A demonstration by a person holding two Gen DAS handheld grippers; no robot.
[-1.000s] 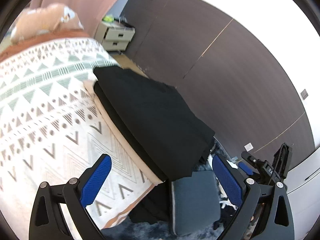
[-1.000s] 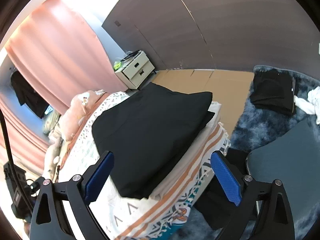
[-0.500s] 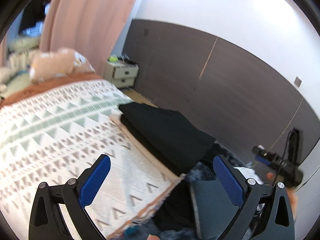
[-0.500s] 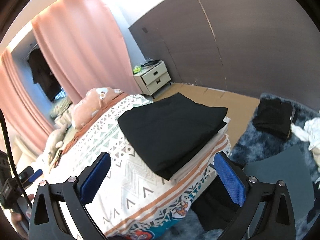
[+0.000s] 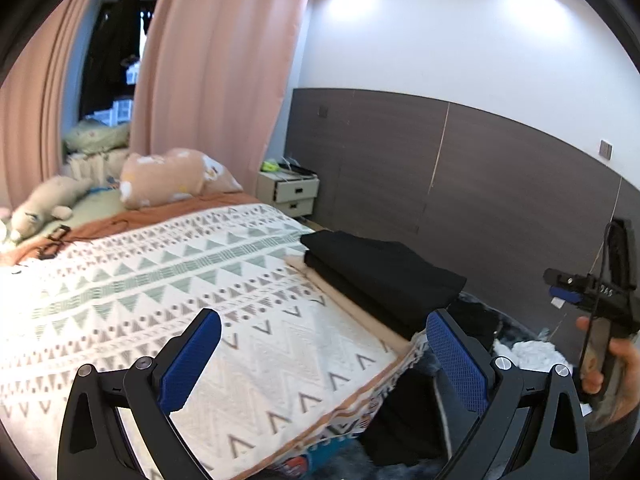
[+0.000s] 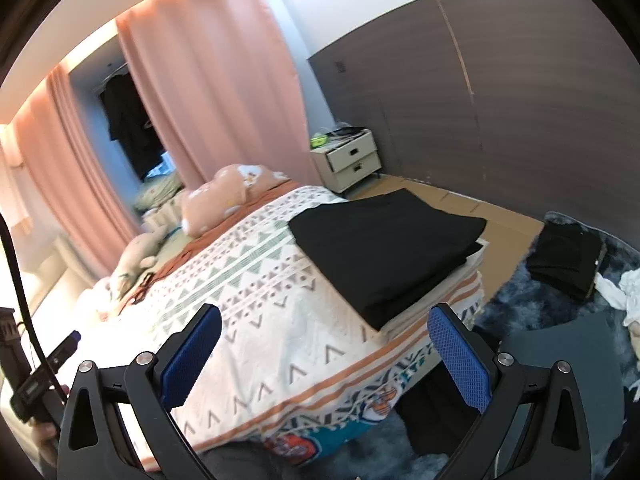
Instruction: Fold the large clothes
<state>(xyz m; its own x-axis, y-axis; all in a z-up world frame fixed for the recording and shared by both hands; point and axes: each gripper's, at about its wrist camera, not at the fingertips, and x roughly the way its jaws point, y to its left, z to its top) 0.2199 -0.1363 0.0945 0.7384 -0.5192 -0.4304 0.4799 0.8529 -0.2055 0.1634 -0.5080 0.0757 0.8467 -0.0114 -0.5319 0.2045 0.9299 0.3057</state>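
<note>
Left gripper (image 5: 322,354) and right gripper (image 6: 324,350): both spread wide, empty, held level above the bed (image 6: 256,320), near its foot edge. Folded black garment (image 6: 384,252): at 1 o'clock, stacked at the bed's corner, presumably finished and set aside.

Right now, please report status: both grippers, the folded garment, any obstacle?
Left gripper open, empty. Right gripper open, empty. Black folded garment lies stacked at corner of bed. Nothing between grippers and garment.
</note>
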